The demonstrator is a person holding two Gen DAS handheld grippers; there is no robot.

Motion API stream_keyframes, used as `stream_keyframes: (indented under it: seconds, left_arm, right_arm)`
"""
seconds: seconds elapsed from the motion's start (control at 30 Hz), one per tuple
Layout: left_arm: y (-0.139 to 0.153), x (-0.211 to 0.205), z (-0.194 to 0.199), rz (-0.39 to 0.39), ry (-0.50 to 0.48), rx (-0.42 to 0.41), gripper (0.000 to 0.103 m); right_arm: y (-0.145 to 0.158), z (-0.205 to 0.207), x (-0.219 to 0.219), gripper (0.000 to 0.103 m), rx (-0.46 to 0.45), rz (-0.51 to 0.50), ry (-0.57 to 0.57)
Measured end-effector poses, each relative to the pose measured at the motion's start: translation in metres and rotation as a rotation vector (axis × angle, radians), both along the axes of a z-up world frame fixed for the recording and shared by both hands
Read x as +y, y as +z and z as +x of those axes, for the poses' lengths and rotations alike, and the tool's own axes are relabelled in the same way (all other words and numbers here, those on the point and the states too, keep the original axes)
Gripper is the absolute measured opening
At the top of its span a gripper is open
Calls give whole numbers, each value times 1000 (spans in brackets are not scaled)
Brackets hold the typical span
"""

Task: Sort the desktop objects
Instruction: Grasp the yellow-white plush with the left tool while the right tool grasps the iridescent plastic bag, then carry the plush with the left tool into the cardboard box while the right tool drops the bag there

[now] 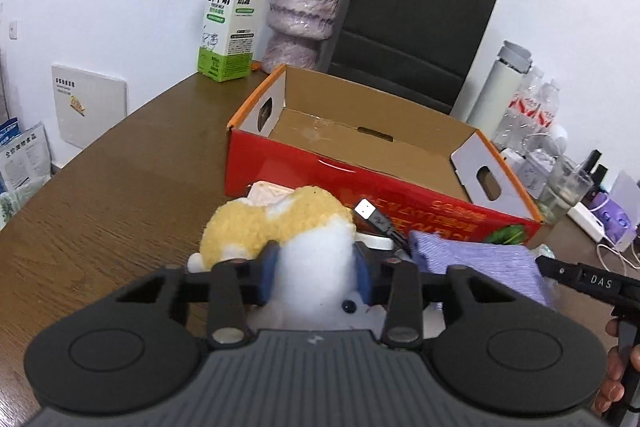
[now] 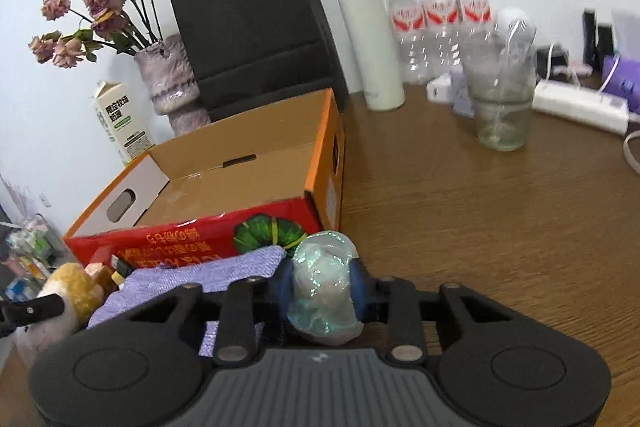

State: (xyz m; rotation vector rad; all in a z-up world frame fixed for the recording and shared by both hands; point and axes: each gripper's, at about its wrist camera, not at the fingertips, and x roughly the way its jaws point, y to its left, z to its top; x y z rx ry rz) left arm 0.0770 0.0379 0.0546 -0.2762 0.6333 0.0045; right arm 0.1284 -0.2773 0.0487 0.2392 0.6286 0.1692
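An open red and orange cardboard box [image 1: 352, 183] stands on the brown table, its inside bare; it also shows in the right wrist view [image 2: 224, 231]. My left gripper [image 1: 316, 267] is shut on a white and yellow plush toy [image 1: 280, 223] in front of the box. My right gripper [image 2: 322, 285] is shut on a clear-wrapped pale bundle [image 2: 324, 291] at the box's right front corner. A purple cloth [image 1: 476, 259] lies between the two grippers, also in the right wrist view [image 2: 192, 279]. A black USB plug [image 1: 374, 217] sticks up beside the plush.
Behind the box stand a milk carton [image 1: 232, 23], a vase of dried flowers [image 1: 304, 15] and a black paper bag [image 1: 412, 27]. At the right are a white flask [image 2: 372, 43], several water bottles [image 2: 440, 15], a glass jar [image 2: 502, 95] and a power strip [image 2: 576, 105].
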Motion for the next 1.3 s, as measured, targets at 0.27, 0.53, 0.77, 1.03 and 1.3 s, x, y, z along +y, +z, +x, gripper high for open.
stream_keyframes:
  seconds: [0.27,0.53,0.77,1.03,1.3]
  left_arm:
    - [42,6,-30,-22,-65,-167,35]
    - [124,2,68,59,-126,-216,36]
    - [76,-38,208,221,-198,-46,36]
    - [14,-57,258,347,-281,97,39]
    - [14,-51,270,328,-303,180,49]
  right_arm:
    - [62,-40,-5,25,-201,-110,-51]
    - [124,9,14,26,-239,-51,106]
    - [104,158,61,27,28,-107,166]
    - [40,244,100,27,208,-281,180]
    - [35,261,103,67,231,-332,110]
